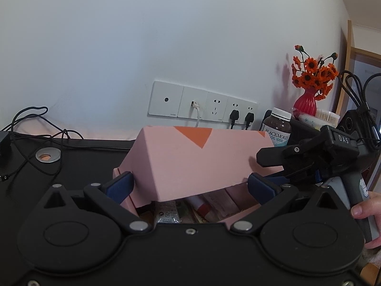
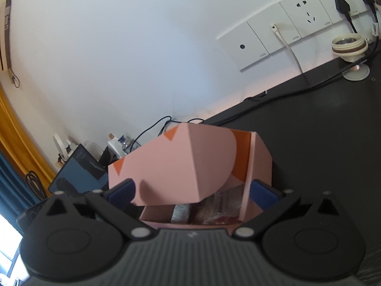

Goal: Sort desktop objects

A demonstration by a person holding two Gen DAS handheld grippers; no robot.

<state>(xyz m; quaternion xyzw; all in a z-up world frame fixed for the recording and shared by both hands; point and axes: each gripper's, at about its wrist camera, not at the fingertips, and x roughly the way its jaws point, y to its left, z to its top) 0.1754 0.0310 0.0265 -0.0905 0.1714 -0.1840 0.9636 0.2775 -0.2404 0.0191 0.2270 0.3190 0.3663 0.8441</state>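
Note:
A pink cardboard box (image 1: 190, 205) with orange triangles stands on the black desk (image 1: 78, 166). Its hinged lid (image 1: 190, 162) leans down over the opening, half shut. Tubes and packets (image 1: 166, 214) show under the lid. My left gripper (image 1: 190, 186) is open, its blue pads on either side of the box's near end. The right gripper's fingers (image 1: 269, 157) come in from the right, and the upper one rests against the lid's right end. In the right wrist view my right gripper (image 2: 192, 191) is open, straddling the box (image 2: 257, 162) and the lid (image 2: 166, 166).
Wall sockets (image 1: 202, 104) with plugs and cables run behind the box. A brown supplement bottle (image 1: 277, 126), a red vase of orange flowers (image 1: 306, 100) and cotton swabs (image 1: 327, 116) stand back right. Loose black cables (image 1: 28, 138) lie left. A dark screen (image 2: 78, 176) lies beyond the box.

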